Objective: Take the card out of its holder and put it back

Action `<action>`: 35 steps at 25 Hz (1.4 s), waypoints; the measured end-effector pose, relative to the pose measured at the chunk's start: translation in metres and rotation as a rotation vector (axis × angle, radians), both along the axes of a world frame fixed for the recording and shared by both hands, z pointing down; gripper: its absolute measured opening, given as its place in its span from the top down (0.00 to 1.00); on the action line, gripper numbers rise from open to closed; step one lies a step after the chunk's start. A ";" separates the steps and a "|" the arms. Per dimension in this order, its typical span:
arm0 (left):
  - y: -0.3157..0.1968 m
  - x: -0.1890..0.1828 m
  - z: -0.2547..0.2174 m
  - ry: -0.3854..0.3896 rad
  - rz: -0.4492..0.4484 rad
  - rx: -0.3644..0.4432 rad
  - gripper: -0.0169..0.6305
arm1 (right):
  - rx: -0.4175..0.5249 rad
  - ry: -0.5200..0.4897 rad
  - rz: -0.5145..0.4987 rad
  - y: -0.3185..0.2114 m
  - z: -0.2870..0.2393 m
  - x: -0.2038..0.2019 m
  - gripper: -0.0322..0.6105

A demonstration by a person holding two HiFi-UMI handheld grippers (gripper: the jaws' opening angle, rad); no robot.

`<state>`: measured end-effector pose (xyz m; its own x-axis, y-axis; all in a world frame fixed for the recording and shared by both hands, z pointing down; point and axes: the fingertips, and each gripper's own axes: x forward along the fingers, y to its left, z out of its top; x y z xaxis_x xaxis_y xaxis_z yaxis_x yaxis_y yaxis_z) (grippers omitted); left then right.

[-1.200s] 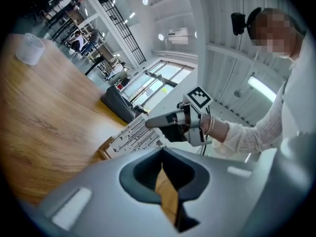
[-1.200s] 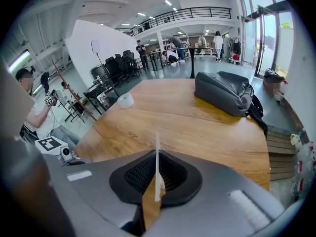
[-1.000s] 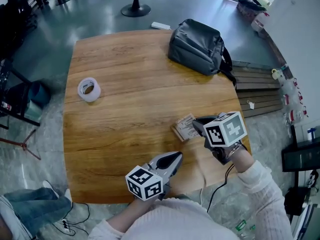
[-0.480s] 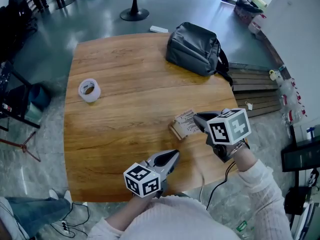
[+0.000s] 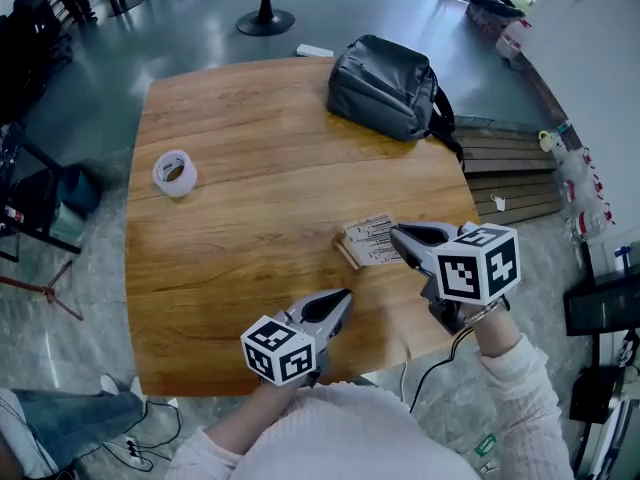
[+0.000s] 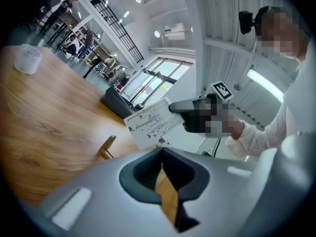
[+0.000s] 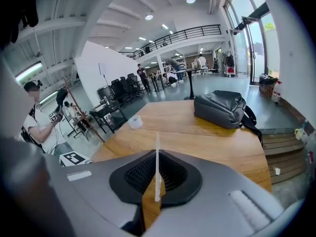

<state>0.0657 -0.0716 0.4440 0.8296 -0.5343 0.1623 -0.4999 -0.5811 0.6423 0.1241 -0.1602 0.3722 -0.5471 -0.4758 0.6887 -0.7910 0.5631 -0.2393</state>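
Observation:
A white printed card [image 5: 368, 238] hangs just above the wooden table [image 5: 250, 148], and my right gripper [image 5: 398, 235] is shut on its right edge. In the right gripper view the card [image 7: 157, 164] shows edge-on between the pads. The small wooden holder [image 5: 346, 256] lies on the table under the card's left end, and whether the card still touches it is unclear. The left gripper view shows the card [image 6: 153, 120] raised above the holder [image 6: 106, 147]. My left gripper [image 5: 343, 300] hovers near the table's front edge, shut with nothing in it.
A grey backpack [image 5: 390, 88] sits at the far right of the table. A roll of clear tape [image 5: 174, 172] stands at the left. The table's front edge runs just behind both grippers.
My right gripper has risen with the card, drawing it up from the holder. The left gripper has stayed where it was.

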 end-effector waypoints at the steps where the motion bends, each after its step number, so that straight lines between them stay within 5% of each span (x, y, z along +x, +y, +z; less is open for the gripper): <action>1: -0.001 -0.001 0.000 -0.002 -0.005 0.003 0.96 | 0.010 -0.010 0.004 0.003 -0.004 0.001 0.93; 13: -0.006 -0.005 0.006 -0.034 -0.013 0.006 0.96 | 0.056 -0.133 0.056 0.024 -0.018 0.004 0.93; 35: -0.001 -0.001 0.006 -0.030 0.000 -0.004 0.96 | 0.054 -0.103 0.053 0.025 -0.018 0.006 0.93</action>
